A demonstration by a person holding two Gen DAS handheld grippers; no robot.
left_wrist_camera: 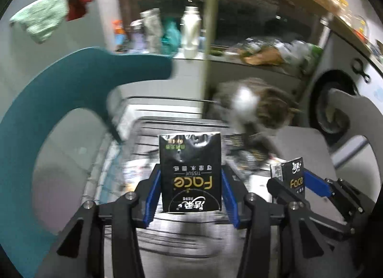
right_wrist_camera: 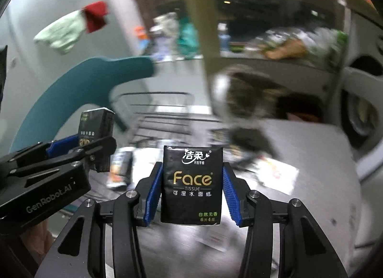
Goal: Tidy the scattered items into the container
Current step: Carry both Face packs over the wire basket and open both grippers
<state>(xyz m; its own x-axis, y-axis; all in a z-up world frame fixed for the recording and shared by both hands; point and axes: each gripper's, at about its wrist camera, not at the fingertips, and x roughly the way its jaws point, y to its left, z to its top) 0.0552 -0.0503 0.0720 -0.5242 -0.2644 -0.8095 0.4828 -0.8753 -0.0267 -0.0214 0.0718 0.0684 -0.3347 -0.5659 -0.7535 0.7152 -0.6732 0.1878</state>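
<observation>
Two tools are in view, and each pinches one tissue pack, giving two held packs in total. The left tool [left_wrist_camera: 190,190] clamps the left tissue pack [left_wrist_camera: 190,172] between its blue pads, with the print upside down to its own camera. The right tool [right_wrist_camera: 191,193] clamps the right tissue pack [right_wrist_camera: 192,183] upright. Both packs are black and read "Face TISSUE" in gold and white, with Chinese characters above and below. The right pack also carries green print including "6" and "4". The left tool body reads "GenRobot.AI" in the right wrist view.

One wire basket [left_wrist_camera: 172,124] stands ahead on the grey table [left_wrist_camera: 299,143], directly beyond the left pack. Blurred items lie in and beside it; their number cannot be told. A teal chair back [left_wrist_camera: 71,91] curves along the basket's left side. A fluffy grey-white object [left_wrist_camera: 253,103], too blurred to identify, sits at its right rear corner. The table's right portion lies open beyond the right tool.
</observation>
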